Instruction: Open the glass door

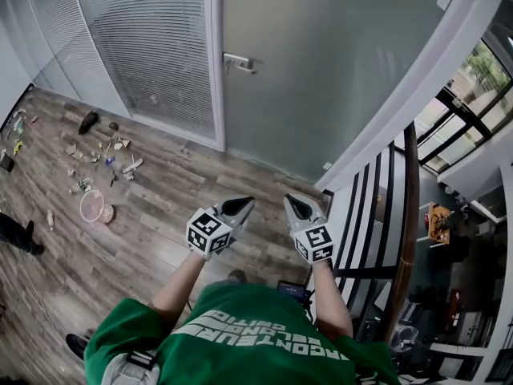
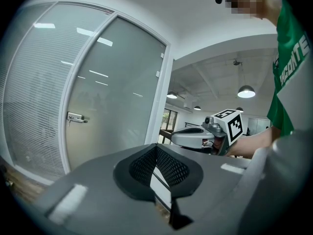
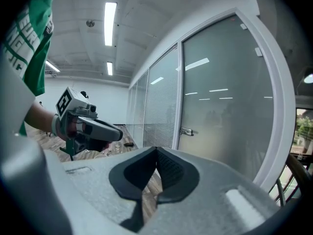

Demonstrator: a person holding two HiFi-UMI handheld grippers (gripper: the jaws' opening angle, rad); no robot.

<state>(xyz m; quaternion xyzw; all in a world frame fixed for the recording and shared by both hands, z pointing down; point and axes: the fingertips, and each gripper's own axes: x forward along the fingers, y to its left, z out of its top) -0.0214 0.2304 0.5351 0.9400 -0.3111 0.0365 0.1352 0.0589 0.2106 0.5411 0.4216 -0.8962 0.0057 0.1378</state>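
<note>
The frosted glass door (image 1: pixel 321 62) stands shut in its white frame, with a metal lever handle (image 1: pixel 239 62) at its left edge. The handle also shows small in the left gripper view (image 2: pixel 76 117) and the right gripper view (image 3: pixel 186 131). I hold both grippers side by side at chest height, well short of the door and pointing toward it. My left gripper (image 1: pixel 243 206) is shut with nothing in it, its pads meeting at the tip (image 2: pixel 156 150). My right gripper (image 1: pixel 293 203) is shut and empty too (image 3: pixel 156 152). Each gripper sees the other beside it.
A glass wall with white blinds (image 1: pixel 152 46) runs left of the door. Small clutter and a round basket (image 1: pixel 94 205) lie on the wood floor at the left. A dark-railed stairwell with a wooden handrail (image 1: pixel 409 223) drops away on the right.
</note>
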